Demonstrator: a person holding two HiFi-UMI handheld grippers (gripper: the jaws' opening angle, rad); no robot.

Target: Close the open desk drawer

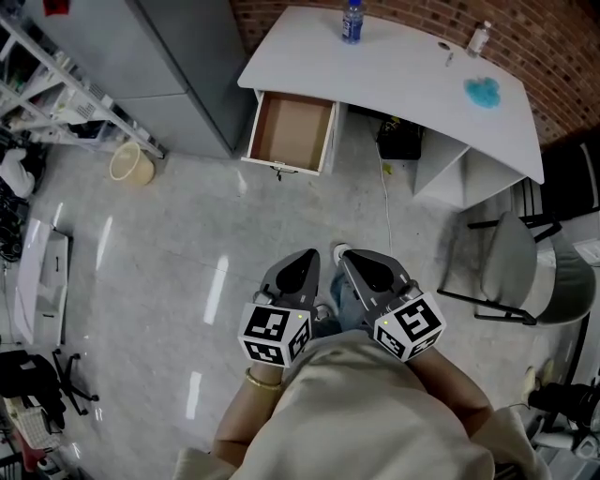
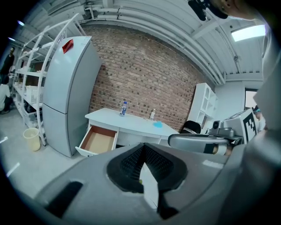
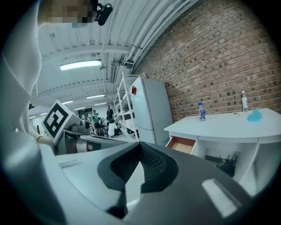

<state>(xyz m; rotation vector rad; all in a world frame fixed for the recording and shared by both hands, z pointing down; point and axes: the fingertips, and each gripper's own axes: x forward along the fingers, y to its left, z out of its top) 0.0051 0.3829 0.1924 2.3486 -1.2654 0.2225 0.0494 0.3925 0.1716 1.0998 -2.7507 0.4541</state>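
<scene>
The drawer [image 1: 291,131] stands pulled out of the desk [image 1: 394,66], empty. It looks light and rigid and should slide easily; push flat on its front panel. The left gripper [image 1: 302,267] and right gripper [image 1: 361,267] are pressed together, empty, well apart from it.

White surface [image 1: 394,66]; its drawer [image 1: 291,131] is brown inside with a white front. Red-brown brick wall [image 1: 562,47]. Blue bottle [image 1: 352,21], turquoise blob [image 1: 484,92], grey fridge [image 1: 178,66], cream bucket [image 1: 131,162], pale speckled floor [image 1: 169,272]. Left gripper [image 1: 311,253] and right gripper [image 1: 343,255] are grey with black-and-white square patterns.
</scene>
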